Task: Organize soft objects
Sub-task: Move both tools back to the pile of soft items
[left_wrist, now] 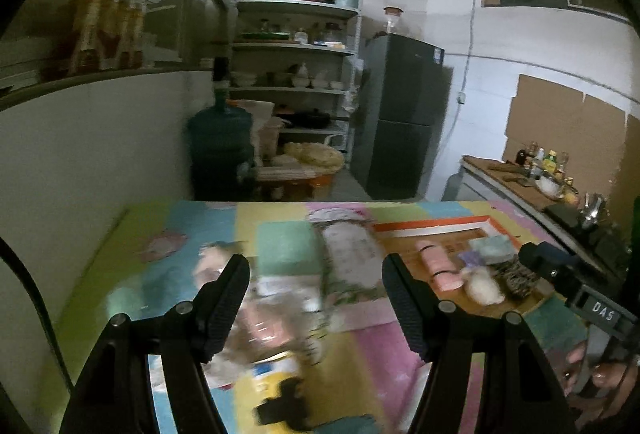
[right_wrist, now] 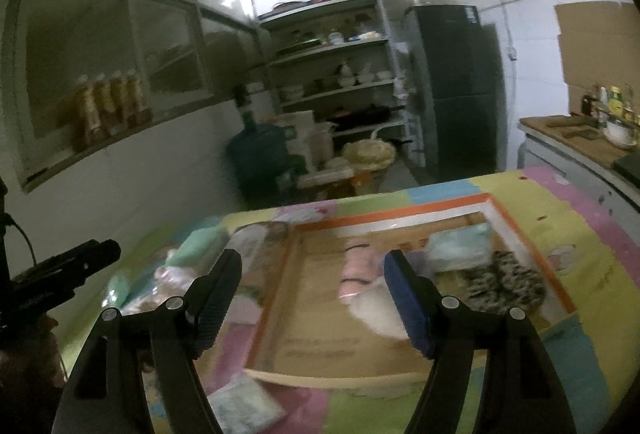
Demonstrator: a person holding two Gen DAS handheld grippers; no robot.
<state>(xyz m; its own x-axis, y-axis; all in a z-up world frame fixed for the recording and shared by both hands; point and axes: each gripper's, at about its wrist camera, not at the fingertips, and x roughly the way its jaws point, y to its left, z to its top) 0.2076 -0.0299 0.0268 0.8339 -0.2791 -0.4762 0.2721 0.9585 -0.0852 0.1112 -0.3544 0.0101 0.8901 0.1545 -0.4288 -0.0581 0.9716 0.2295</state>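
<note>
A shallow cardboard box with an orange rim (right_wrist: 404, 212) lies on a pastel foam mat (right_wrist: 580, 246). In it lie a pink roll (right_wrist: 356, 270), a white fluffy item (right_wrist: 380, 308), a pale green folded cloth (right_wrist: 460, 244) and a dark speckled cloth (right_wrist: 504, 282). My right gripper (right_wrist: 312, 270) is open and empty above the box's left part. My left gripper (left_wrist: 314, 274) is open and empty above blurred soft items on the mat: a green block (left_wrist: 286, 248), a pale wrapped roll (left_wrist: 350, 254) and a pinkish packet (left_wrist: 256, 326). The box also shows in the left wrist view (left_wrist: 432, 226).
A white packet (right_wrist: 244, 404) lies on the mat near the front. A dark object (left_wrist: 280, 402) lies below my left gripper. Beyond the mat stand a water jug (left_wrist: 220, 150), shelves (left_wrist: 296, 46), a fridge (left_wrist: 400, 114) and a counter with bottles (left_wrist: 532, 174).
</note>
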